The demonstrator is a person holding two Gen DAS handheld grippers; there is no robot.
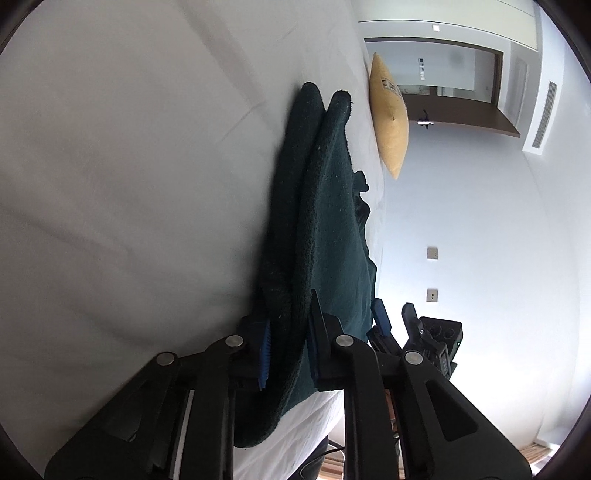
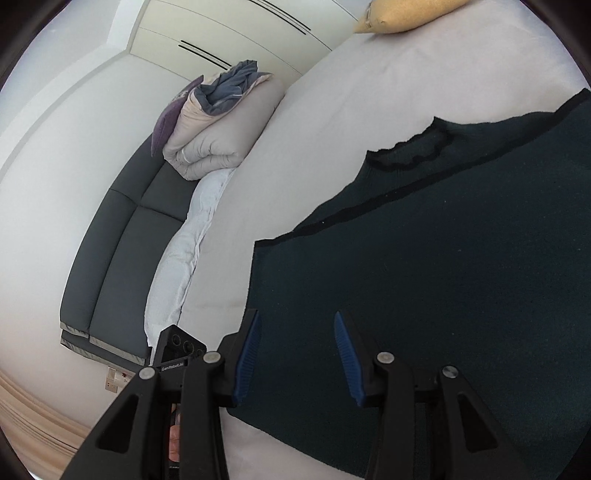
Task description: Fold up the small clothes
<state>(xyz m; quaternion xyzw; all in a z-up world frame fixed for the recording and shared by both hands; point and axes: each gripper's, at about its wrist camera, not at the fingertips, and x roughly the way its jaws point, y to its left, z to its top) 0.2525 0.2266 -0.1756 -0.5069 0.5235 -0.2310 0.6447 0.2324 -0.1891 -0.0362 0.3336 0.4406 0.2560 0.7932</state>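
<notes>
A dark green knitted garment (image 1: 325, 206) lies on the white bed sheet (image 1: 110, 166). My left gripper (image 1: 290, 314) is shut on a doubled fold of its edge, and the thick folded hem runs away from the pads toward the pillow. In the right wrist view the garment (image 2: 443, 258) spreads flat, its neckline (image 2: 410, 155) toward the far side. My right gripper (image 2: 295, 321) hovers over its near corner, the blue pads (image 2: 247, 354) apart with nothing pinched between them. In the left wrist view, the right gripper (image 1: 393, 314) shows beyond the garment.
A yellow pillow (image 1: 389, 118) lies at the far end of the bed, also the yellow pillow (image 2: 406, 14). A folded beige duvet (image 2: 221, 125) and a purple cushion (image 2: 170, 118) sit on a dark sofa (image 2: 122, 240) beside the bed. Wooden floor (image 2: 33, 413) lies below.
</notes>
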